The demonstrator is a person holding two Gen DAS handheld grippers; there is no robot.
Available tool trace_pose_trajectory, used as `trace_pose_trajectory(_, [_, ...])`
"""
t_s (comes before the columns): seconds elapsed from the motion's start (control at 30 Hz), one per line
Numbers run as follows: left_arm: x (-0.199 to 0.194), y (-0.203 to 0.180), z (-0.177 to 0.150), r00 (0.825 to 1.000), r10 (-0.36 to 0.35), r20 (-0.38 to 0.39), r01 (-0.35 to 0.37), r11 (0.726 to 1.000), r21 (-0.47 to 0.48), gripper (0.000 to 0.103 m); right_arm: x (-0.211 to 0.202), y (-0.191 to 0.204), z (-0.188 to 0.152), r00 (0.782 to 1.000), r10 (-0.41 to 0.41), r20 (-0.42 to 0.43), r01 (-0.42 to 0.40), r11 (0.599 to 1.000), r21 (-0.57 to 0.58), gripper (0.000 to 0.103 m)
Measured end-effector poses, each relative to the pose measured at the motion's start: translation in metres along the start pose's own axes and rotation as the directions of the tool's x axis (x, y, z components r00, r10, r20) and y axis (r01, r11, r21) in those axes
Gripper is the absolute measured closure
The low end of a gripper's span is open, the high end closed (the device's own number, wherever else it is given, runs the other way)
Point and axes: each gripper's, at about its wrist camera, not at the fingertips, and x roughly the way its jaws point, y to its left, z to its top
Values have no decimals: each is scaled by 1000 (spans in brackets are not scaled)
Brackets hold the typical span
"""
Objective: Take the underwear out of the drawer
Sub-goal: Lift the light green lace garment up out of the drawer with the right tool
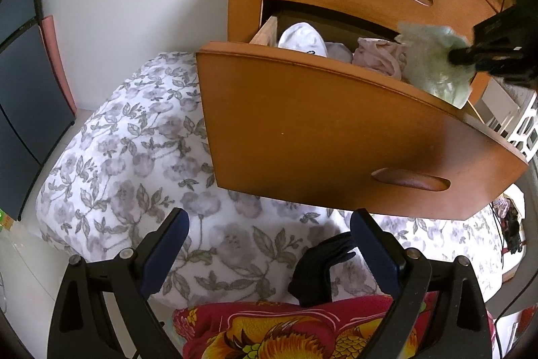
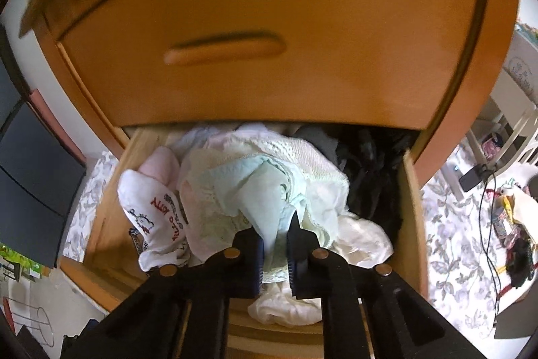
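Observation:
The lower wooden drawer [image 1: 336, 130] stands pulled out, filled with folded clothes. My right gripper [image 2: 274, 232] is shut on pale mint-green underwear [image 2: 259, 187], which bunches up between its fingers above the pile. From the left wrist view the same green underwear [image 1: 433, 63] hangs over the drawer's right end, pinched by the right gripper [image 1: 460, 56]. White socks [image 2: 151, 214] with red print lie at the drawer's left, dark clothes [image 2: 370, 170] at its right. My left gripper [image 1: 269, 224] is open below the drawer front, holding nothing.
A floral quilt [image 1: 134, 157] covers the bed under the drawer. A black garment [image 1: 319, 271] lies on it near the left gripper's right finger, beside a red patterned cloth [image 1: 285, 332]. The closed upper drawer [image 2: 269, 39] overhangs the open one. Cables and clutter [image 2: 504, 224] lie at right.

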Motion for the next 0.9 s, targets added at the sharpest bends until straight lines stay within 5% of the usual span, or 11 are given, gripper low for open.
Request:
trace_pose_trajectory(0.33, [0,-2,0,1000,24,-9,-24,1000,18,6,-75,7,11,990,25,138,-18,999,-51,92])
trace_pose_trajectory(0.9, [-2,-1,0,1000,30,-6,-30,999,22,6,-233,31,-7,940,118,321,-69,985,-161,92])
